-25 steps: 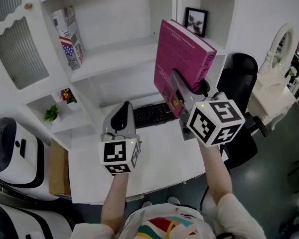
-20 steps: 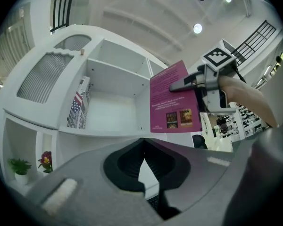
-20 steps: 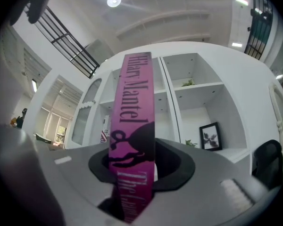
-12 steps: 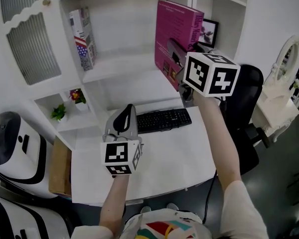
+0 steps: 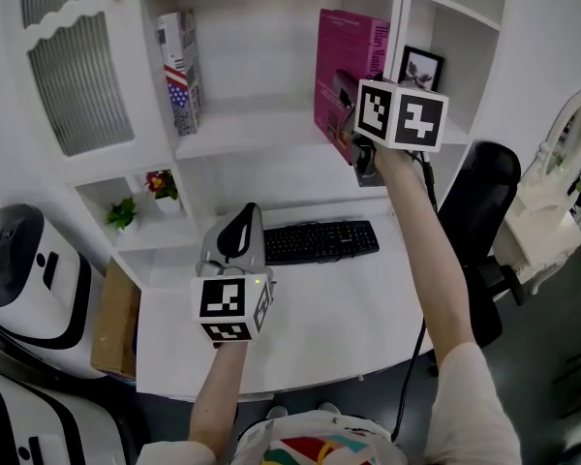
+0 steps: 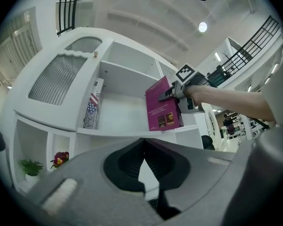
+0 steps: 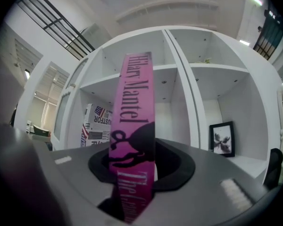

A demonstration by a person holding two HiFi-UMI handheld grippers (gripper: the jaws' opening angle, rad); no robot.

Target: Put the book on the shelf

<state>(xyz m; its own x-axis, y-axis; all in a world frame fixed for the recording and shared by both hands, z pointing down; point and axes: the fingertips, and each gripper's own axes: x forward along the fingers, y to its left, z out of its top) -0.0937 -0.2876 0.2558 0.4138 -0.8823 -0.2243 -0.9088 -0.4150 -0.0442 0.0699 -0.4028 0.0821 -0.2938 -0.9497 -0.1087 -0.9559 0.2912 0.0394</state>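
Note:
A magenta book stands upright at the right end of the white shelf's middle compartment, spine toward me. My right gripper is shut on its lower spine. In the right gripper view the pink spine runs up between the jaws of the right gripper. The left gripper view shows the book with its lower edge at the shelf board; whether it touches I cannot tell. My left gripper hovers over the desk, shut and empty, its tips meeting.
A flag-patterned book stands at the compartment's left side. A framed picture sits in the right compartment. A black keyboard lies on the desk. Flowers and a small plant occupy low cubbies. A black chair is at right.
My right gripper has carried the book up and away from above the keyboard to the shelf's middle compartment. The left gripper has stayed over the desk, barely shifting.

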